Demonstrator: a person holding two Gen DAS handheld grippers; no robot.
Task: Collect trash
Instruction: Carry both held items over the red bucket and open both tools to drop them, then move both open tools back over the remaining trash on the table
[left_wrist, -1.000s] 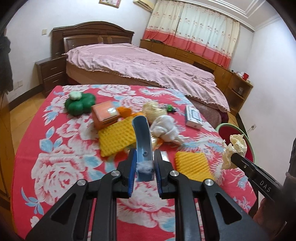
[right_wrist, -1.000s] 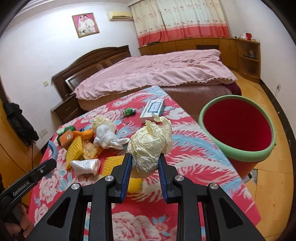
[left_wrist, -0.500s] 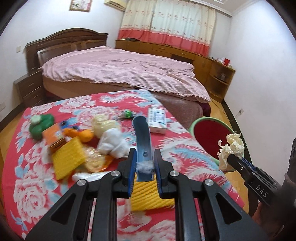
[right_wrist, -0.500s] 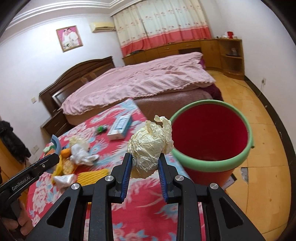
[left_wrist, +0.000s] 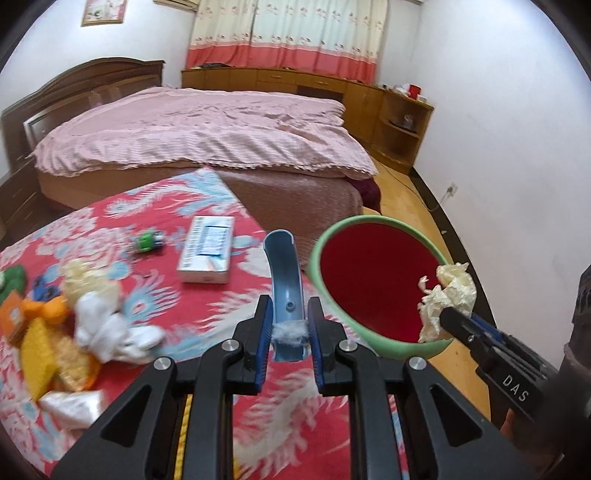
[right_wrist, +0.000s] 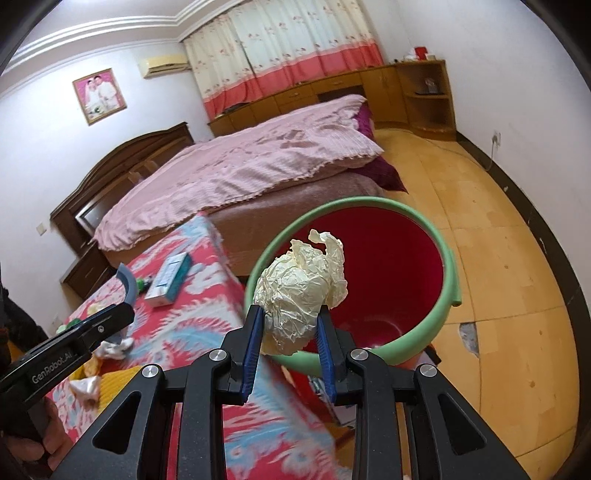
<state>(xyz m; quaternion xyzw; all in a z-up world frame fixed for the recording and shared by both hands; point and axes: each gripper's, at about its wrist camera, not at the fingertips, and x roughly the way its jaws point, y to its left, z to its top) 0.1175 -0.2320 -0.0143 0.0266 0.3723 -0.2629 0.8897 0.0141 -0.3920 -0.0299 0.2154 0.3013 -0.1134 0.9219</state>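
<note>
left hand-held gripper (left_wrist: 287, 334): clamped narrow on a curved blue plastic strip (left_wrist: 283, 280), with a bit of white fluff (left_wrist: 290, 332) stuck between the pads

strip direction: long axis runs away from the camera, arching up, far tip curling over the table's right edge next to the bucket

right hand-held gripper (right_wrist: 290, 330): squeezing a crumpled cream paper ball (right_wrist: 301, 295)

paper ball spot: hanging right over the near rim of the red bucket (right_wrist: 448, 291) with the green lip

bucket: on the floor, right of the table (left_wrist: 221, 306)

leftovers on table: white box (left_wrist: 207, 248), yellow sponges (left_wrist: 37, 354), white wads (left_wrist: 107, 328) on the left
</note>
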